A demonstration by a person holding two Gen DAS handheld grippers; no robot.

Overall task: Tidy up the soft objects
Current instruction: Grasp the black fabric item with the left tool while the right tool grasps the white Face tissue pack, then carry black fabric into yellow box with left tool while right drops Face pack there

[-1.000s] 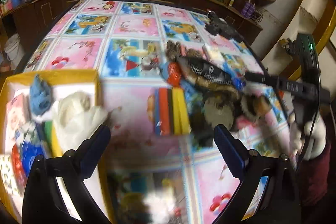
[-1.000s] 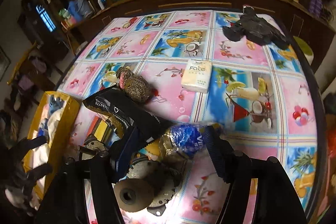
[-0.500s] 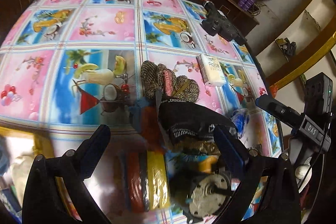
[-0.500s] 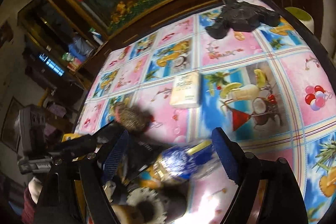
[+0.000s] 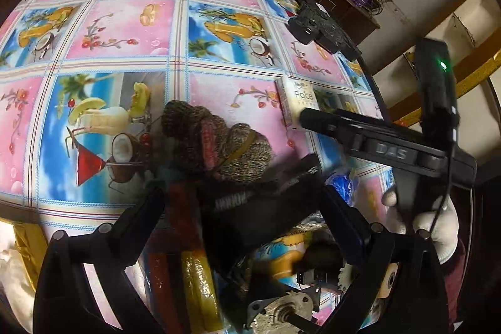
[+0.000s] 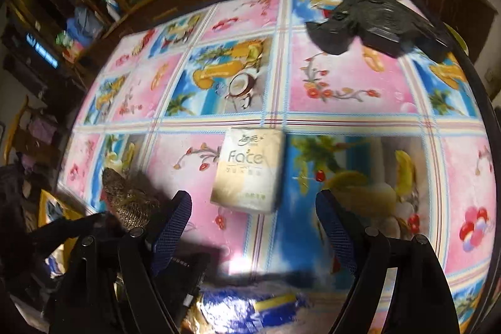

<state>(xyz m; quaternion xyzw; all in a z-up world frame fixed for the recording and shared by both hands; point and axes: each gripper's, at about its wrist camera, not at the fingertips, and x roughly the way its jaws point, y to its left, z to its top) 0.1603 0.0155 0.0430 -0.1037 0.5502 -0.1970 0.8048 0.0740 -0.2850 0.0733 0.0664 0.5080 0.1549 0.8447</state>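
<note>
A brown knitted glove [image 5: 216,143] lies on the patterned tablecloth, also at the left in the right wrist view [image 6: 128,202]. A black fabric piece with white lettering [image 5: 260,208] lies just in front of it, between my open left gripper's [image 5: 241,202] fingers. A white "Face" tissue pack [image 6: 250,171] lies ahead of my open, empty right gripper [image 6: 253,208]; it also shows in the left wrist view [image 5: 297,99], partly hidden by the right gripper's body. A crumpled blue wrapper [image 6: 250,312] lies under the right gripper.
A yellow box [image 5: 28,243] with soft items sits at the lower left. Red and yellow blocks [image 5: 188,271] and a metal motor [image 5: 281,312] lie near the left gripper. A black gadget [image 6: 375,21] lies at the table's far edge.
Both grippers have moved forward over the table. The left now sits over the black fabric and glove; the right has closed in on the tissue pack. Both stay open.
</note>
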